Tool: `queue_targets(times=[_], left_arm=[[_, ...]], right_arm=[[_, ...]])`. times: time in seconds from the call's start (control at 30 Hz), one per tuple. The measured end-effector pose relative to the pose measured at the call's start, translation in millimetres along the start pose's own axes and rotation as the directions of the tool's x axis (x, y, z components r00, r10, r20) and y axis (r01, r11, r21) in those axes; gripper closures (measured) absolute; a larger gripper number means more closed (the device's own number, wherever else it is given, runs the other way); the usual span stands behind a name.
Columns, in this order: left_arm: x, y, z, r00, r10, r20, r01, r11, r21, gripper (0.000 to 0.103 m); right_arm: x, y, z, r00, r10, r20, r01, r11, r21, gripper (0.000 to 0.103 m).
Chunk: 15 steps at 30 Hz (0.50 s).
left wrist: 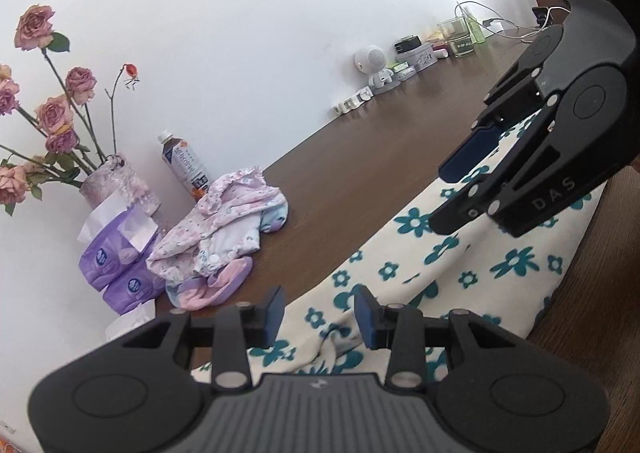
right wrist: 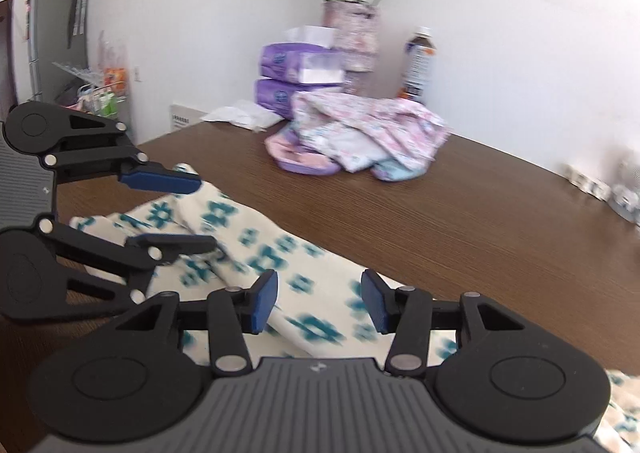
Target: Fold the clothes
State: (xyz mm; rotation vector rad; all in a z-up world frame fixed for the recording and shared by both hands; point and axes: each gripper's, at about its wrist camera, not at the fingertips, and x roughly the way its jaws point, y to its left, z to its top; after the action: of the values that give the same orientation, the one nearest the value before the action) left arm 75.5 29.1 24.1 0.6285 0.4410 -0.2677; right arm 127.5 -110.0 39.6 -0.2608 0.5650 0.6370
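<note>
Lying across the near part of the brown tabletop [left wrist: 360, 141], the cream cloth with teal flowers [left wrist: 472, 265] forms a long band; in the left wrist view its long axis runs from the lower left, under the left gripper [left wrist: 320, 313], up to the right, under the right gripper [left wrist: 448, 197]. In the right wrist view the same cloth [right wrist: 280, 253] stretches from the lower right up to the left, with a raised fold running along its length and its far end pointing toward the left gripper [right wrist: 188, 213]. Both grippers hover over the cloth with their blue pads spread apart and nothing pinched; cloth shows in the gap between the pads of the right gripper [right wrist: 320, 301]. Behind, toward the wall, sit a heap of pink and pale-blue garments [right wrist: 360, 137], stacked purple tissue packs [right wrist: 288, 73], a vase of pink roses [left wrist: 108, 185] and a drink bottle [left wrist: 186, 165].
</note>
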Motion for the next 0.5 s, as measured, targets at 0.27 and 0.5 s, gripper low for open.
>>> queue_targets(times=[0.27,0.5], left_arm=[[32,-37,21,0.998,-0.033,-0.052,0.034,0.999,0.001,0.067],[33,-38,15,0.996,-0.014,-0.089,0.011,0.999,-0.032,0.067]], right_arm=[[-31,-73,-39,0.997,-0.058,-0.044,0.06,0.996,0.064,0.066],[-58,-109,-66,0.998,-0.069,-0.006,0.07,0.993,0.095,0.074]])
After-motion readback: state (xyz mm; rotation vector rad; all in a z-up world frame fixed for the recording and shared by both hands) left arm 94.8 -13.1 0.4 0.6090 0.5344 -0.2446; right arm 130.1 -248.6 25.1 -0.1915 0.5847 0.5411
